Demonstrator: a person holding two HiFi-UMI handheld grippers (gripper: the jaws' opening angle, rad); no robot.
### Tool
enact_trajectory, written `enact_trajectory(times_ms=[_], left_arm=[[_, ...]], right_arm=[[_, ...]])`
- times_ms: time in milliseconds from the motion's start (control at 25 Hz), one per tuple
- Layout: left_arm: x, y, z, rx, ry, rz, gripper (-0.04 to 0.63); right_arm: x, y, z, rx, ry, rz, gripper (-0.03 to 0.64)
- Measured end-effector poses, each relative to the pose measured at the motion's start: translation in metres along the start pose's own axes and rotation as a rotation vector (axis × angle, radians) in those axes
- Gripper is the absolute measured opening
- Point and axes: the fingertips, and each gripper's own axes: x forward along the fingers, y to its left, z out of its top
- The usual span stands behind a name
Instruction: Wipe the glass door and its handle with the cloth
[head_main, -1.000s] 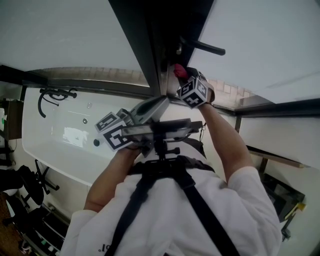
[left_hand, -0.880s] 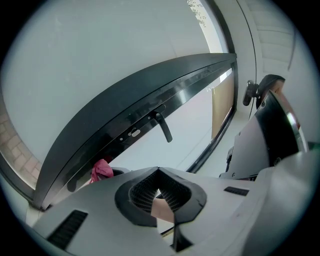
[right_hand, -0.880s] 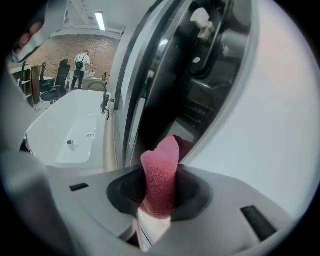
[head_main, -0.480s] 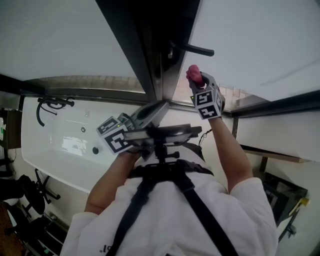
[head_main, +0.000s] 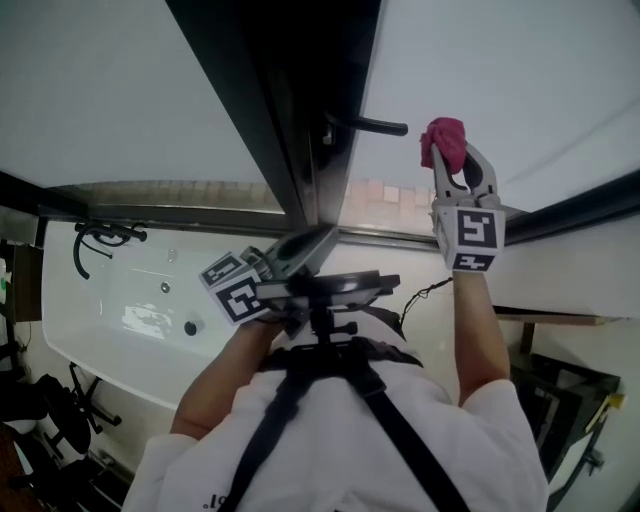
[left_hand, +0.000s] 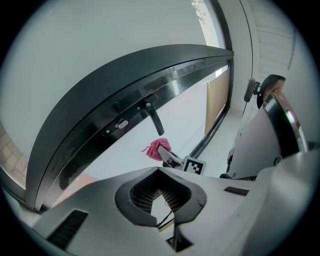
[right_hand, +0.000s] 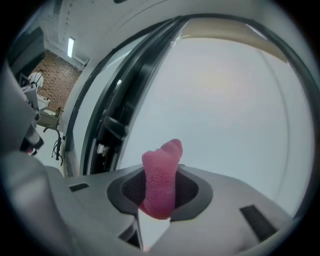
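The glass door (head_main: 520, 70) has a dark frame (head_main: 290, 120) and a black lever handle (head_main: 372, 125). My right gripper (head_main: 450, 152) is raised and shut on a pink cloth (head_main: 443, 140), which it holds against the pale pane just right of the handle. In the right gripper view the cloth (right_hand: 161, 180) sticks up between the jaws in front of the glass (right_hand: 215, 100). My left gripper (head_main: 322, 238) hangs lower, near the chest, shut on nothing. From the left gripper view the handle (left_hand: 154, 119) and the cloth (left_hand: 156, 148) show beyond its jaws (left_hand: 161, 174).
A white bathtub (head_main: 110, 300) with a black tap (head_main: 100, 190) lies at the left. Black stands (head_main: 50, 400) crowd the lower left corner. A shelf and dark frame (head_main: 555, 320) stand at the right. A brick wall (right_hand: 57, 77) shows through the door gap.
My right gripper has carried the cloth from the door's edge beside the handle rightward and up onto the glass pane. The left gripper has barely moved.
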Motion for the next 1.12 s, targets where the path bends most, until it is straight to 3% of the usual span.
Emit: enact_trajectory(times_ms=[240, 440, 640, 840, 1120], left_arm=[[-0.002, 0.001, 0.002, 0.009, -0.01, -0.001, -0.008], [-0.006, -0.002, 0.006, 0.019, -0.026, 0.006, -0.008], [-0.009, -0.002, 0.009, 0.029, -0.044, 0.008, -0.008], [-0.015, -0.003, 0.008, -0.01, -0.061, -0.012, -0.008], [-0.016, -0.004, 0.012, 0.0, -0.072, -0.012, -0.008]], right_arm=[[-0.011, -0.004, 0.097, -0.057, -0.194, 0.018, 0.106], [-0.016, 0.018, 0.175, -0.235, -0.338, 0.098, 0.106], [-0.01, 0.04, 0.23, -0.453, -0.413, 0.113, 0.106], [0.007, 0.046, 0.265, -0.507, -0.424, 0.119, 0.106], [0.026, 0.055, 0.27, -0.533, -0.439, 0.126, 0.106]])
